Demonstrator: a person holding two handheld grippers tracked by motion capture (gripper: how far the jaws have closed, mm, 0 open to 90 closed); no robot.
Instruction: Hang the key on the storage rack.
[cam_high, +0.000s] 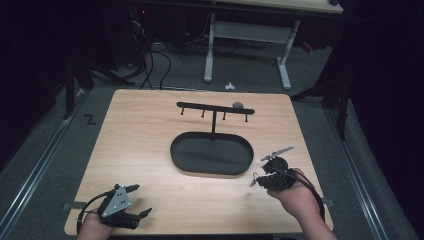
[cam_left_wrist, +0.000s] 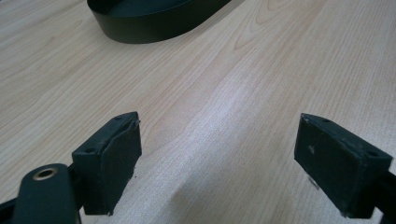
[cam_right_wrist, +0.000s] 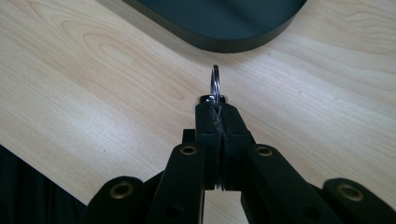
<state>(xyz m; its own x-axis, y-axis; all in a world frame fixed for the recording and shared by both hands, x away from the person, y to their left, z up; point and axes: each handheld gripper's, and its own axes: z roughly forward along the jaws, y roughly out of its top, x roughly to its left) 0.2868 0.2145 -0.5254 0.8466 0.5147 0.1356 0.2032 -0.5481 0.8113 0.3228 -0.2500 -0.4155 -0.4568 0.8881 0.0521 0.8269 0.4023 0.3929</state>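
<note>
A black oval tray (cam_high: 211, 154) lies in the middle of the wooden table (cam_high: 140, 130), and a black T-shaped rack (cam_high: 215, 108) with several hooks rises from its far rim. My right gripper (cam_high: 255, 181) hovers just off the tray's near right end. Its jaws are shut on a small metal ring (cam_right_wrist: 215, 81), which sticks up edge-on beyond the tips (cam_right_wrist: 217, 105), short of the tray rim (cam_right_wrist: 224, 42). My left gripper (cam_high: 143, 199) rests at the table's front left, open. Nothing lies between its pads (cam_left_wrist: 116, 158), and the tray (cam_left_wrist: 140, 28) is far ahead.
A small grey object (cam_high: 238, 105) sits by the rack's right end. Beyond the table stand a white desk frame (cam_high: 210, 50), floor cables (cam_high: 155, 65) and a small white piece (cam_high: 229, 86) on the carpet. Bare wood lies left of and in front of the tray.
</note>
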